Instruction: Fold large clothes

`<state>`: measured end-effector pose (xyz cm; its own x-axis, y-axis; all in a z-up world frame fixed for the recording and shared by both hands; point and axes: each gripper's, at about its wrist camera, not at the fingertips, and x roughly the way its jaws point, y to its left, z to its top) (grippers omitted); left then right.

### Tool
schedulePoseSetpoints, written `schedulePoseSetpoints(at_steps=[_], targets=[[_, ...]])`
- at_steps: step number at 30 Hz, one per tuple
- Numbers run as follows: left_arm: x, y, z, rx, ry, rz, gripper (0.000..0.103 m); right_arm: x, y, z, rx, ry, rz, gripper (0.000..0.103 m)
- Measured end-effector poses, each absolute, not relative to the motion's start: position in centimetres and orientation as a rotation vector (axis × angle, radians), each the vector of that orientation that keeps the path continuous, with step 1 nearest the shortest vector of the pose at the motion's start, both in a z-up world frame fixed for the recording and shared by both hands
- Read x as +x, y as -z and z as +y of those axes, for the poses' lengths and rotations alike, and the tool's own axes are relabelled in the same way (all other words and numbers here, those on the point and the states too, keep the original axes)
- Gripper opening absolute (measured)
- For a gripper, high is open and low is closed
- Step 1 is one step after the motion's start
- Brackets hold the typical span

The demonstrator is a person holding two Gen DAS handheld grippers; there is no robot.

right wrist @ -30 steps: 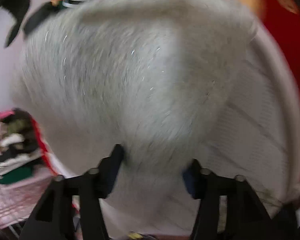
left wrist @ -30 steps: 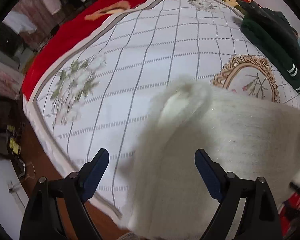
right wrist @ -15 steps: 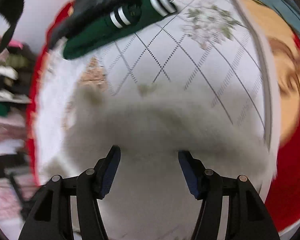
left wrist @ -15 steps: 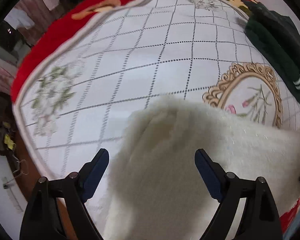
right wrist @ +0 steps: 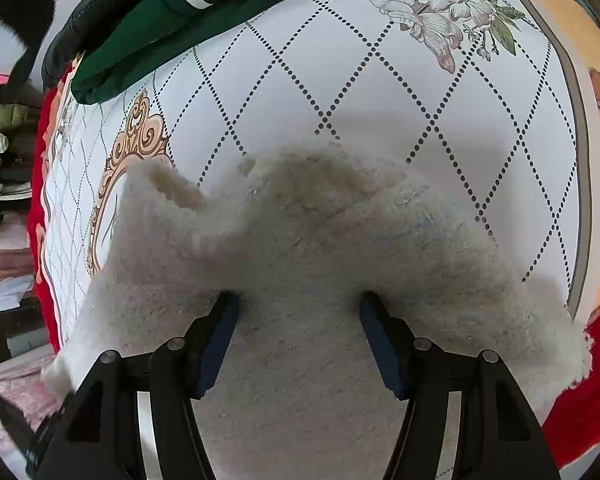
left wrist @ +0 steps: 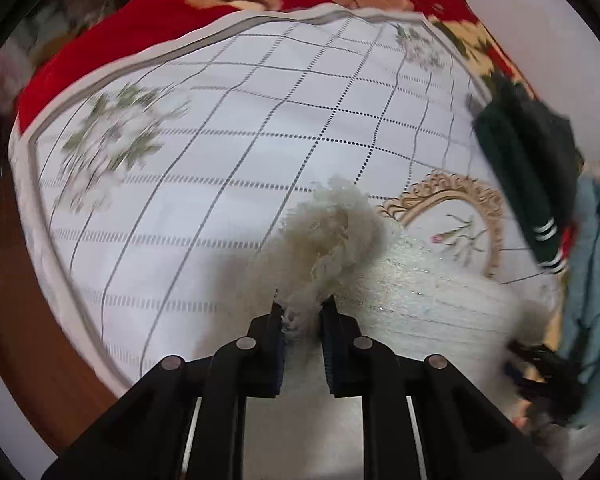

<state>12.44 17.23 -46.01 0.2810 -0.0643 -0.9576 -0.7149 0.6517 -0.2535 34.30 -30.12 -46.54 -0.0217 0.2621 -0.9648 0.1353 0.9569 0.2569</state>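
On the white checked cloth [left wrist: 228, 152], left gripper [left wrist: 302, 316] is closing, pinching the fluffy sweater [right wrist: 300, 240]; right gripper [right wrist: 298, 320] is opening, holding nothing. Next, probably lift and fold.

Bed [left wrist: 228, 168]: covered by a white sheet with a dotted diamond grid, flower prints and a gold oval frame motif.
Red blanket [left wrist: 148, 12]: under the sheet, showing beyond its edges, with a flower pattern.
Fluffy white garment [right wrist: 308, 248]: lies spread on the sheet, near edge.
Green garment [right wrist: 204, 12]: white stripes, on the far side, well apart.
Black garment [right wrist: 100, 4]: beside the green one.
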Motion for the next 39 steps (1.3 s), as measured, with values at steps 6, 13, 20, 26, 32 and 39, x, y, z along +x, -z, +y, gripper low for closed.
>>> schedulePoseSetpoints(at_steps=[6, 13, 20, 26, 32, 39], targets=[[11.7, 50.9, 17.8, -0.814, -0.567, 1.324, 0.013, 35.3, 47.8, -27.2, 0.265, -0.116, 1.610, 0.066], [12.2, 55.2, 18.6, -0.789, -0.588, 1.394, 0.015, 35.7, 44.6, -24.7, 0.194, -0.135, 1.583, 0.066], [12.6, 51.1, 18.1, -0.681, -0.595, 1.355, 0.039, 36.3, 43.7, -20.6, 0.144, -0.276, 1.503, 0.066], [12.3, 46.8, 18.1, -0.615, -0.589, 1.244, 0.084, 39.5, 49.2, -19.1, 0.107, -0.157, 1.626, 0.062], [10.8, 45.3, 16.3, -0.620, -0.633, 1.212, 0.090, 36.3, 40.8, -19.1, 0.112, -0.348, 1.451, 0.054], [5.2, 48.5, 13.7, -0.770, -0.740, 1.300, 0.090, 32.0, 52.1, -14.3, -0.064, -0.460, 1.733, 0.010]])
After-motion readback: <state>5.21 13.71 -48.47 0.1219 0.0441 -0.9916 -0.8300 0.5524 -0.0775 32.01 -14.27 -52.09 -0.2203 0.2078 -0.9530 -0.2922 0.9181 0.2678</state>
